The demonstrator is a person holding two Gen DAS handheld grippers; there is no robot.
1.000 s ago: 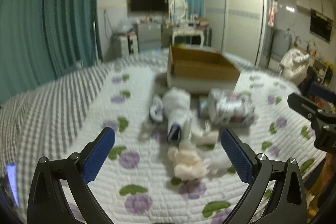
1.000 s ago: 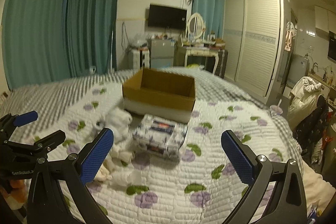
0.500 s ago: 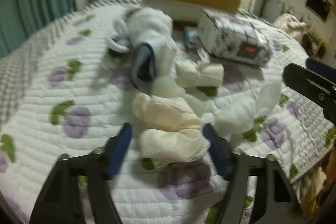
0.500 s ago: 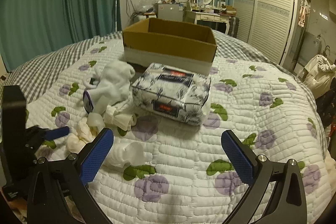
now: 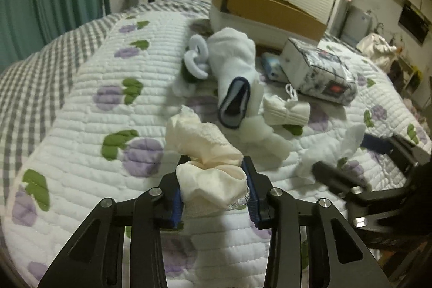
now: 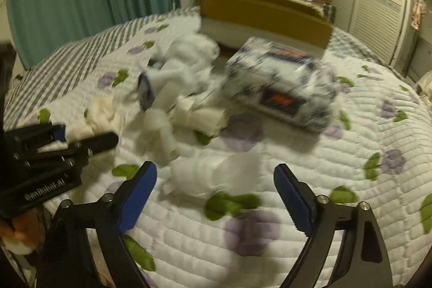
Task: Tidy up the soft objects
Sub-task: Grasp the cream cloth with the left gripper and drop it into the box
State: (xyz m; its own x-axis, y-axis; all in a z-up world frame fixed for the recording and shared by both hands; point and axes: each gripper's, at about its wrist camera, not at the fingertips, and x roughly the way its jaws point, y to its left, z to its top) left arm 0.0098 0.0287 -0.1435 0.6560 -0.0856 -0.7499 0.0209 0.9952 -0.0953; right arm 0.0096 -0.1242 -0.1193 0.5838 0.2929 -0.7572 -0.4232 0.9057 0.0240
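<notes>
Left wrist view
Your left gripper (image 5: 213, 189): fingers pressed in against a cream cloth bundle (image 5: 205, 153), which fills the gap between the blue pads and bulges out ahead of them.
Cream bundle's place: at the near edge of the pile on the quilted bedspread (image 5: 89, 88).
Pile beyond it: a white sock with a dark blue cuff (image 5: 235, 77), a tied white roll (image 5: 286, 109) just right of that cuff, and a patterned wrapped pack (image 5: 318, 72) further right.
Cardboard box (image 5: 267, 10): at the back of the bed, open top, behind the pile.
Your right gripper (image 5: 351, 153): in from the right, its fingers either side of a white cloth (image 5: 348, 145).

Right wrist view (blurred)
Your right gripper (image 6: 216, 190): fingers spread wide, nothing pinched; a crumpled white cloth (image 6: 210, 174) lies on the bedspread (image 6: 351, 142) between them, apart from both pads.
Your left gripper (image 6: 67, 136): at the left edge, closed on the cream bundle (image 6: 97, 112).
Patterned pack (image 6: 280, 88): ahead, just in front of the cardboard box (image 6: 264, 15).
</notes>
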